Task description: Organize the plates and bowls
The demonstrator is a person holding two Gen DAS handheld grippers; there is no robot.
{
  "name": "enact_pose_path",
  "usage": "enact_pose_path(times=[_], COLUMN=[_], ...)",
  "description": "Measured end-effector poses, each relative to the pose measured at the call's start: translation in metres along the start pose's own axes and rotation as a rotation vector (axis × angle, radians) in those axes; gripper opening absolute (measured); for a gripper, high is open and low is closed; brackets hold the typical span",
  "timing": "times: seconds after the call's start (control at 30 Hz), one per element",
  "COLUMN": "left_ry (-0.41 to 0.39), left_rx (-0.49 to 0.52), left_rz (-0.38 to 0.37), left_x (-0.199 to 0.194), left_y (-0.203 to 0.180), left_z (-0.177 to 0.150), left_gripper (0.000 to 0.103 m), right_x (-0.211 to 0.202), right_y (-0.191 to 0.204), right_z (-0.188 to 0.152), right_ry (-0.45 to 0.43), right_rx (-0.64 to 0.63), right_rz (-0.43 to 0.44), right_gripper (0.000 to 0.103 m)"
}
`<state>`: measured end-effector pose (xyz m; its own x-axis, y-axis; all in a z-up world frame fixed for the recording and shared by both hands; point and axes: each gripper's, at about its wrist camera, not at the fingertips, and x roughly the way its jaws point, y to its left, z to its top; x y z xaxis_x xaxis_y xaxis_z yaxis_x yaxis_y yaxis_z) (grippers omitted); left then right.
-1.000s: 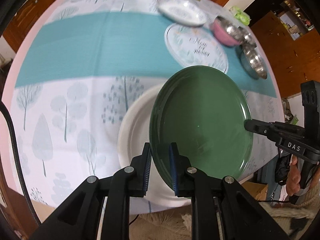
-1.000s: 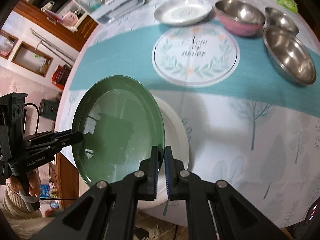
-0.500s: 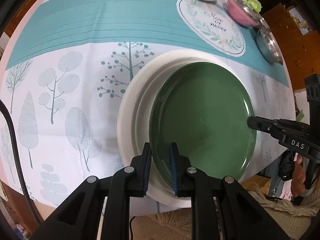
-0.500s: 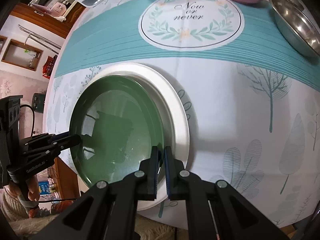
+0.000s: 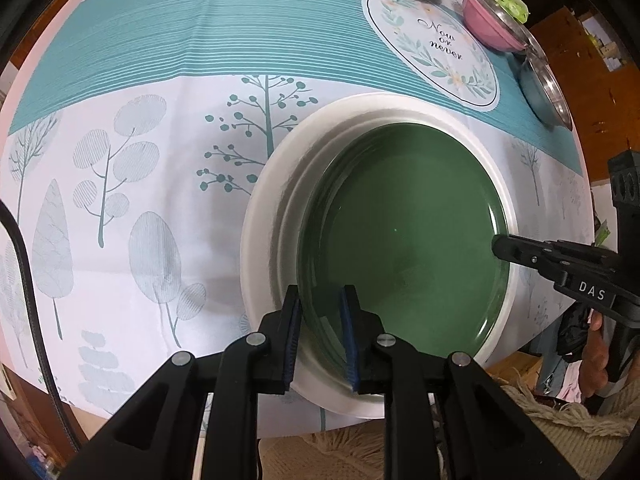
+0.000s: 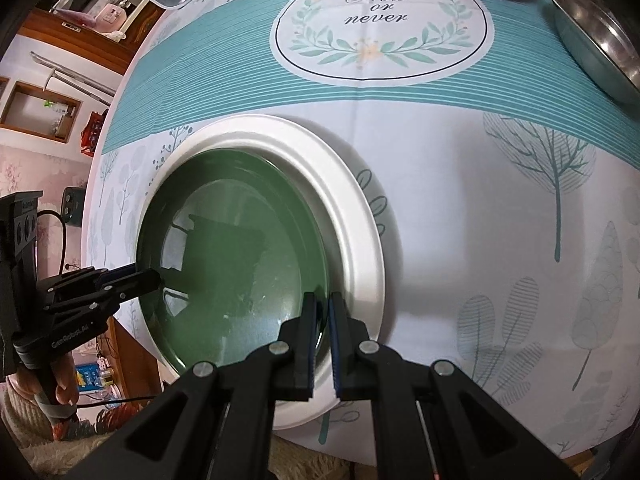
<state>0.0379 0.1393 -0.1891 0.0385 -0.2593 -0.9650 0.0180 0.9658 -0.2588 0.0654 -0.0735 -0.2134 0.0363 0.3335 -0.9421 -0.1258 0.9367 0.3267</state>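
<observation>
With the green plate nested in the white plate near the table's edge, our left gripper and right gripper both clamp its rim, so we judge release comes next.

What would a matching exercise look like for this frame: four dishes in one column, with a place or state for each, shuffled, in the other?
Things:
1. green plate
2. white plate
3. pink bowl
4. steel bowl

Places or states:
A. beside the "Now or never" print, on the teal stripe
B. directly on the cloth at the near table edge
C. gripped at its rim from two sides
D. at the far side, past the round print

Pairs: 1-C, 2-B, 3-D, 4-A
</observation>
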Motion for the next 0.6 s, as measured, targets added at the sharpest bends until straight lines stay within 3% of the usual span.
enact_pose_path(times=[0.23, 0.6], left_ry=[-0.013, -0.021], left_rx=[0.004, -0.016], left_rz=[-0.018, -0.012], left_x=[0.000, 0.002], left_y=[-0.004, -0.008], left_z=[-0.002, -0.002], left_gripper=[0.035, 0.041], right_x=[0.002, 0.002], right_y=[0.003, 0.002], right_z=[-0.001, 0.001], right_ry=[-0.009, -0.004], right_rx=[0.001, 0.002], right_rz=[-0.001, 0.005], right_gripper=[0.006, 0.006])
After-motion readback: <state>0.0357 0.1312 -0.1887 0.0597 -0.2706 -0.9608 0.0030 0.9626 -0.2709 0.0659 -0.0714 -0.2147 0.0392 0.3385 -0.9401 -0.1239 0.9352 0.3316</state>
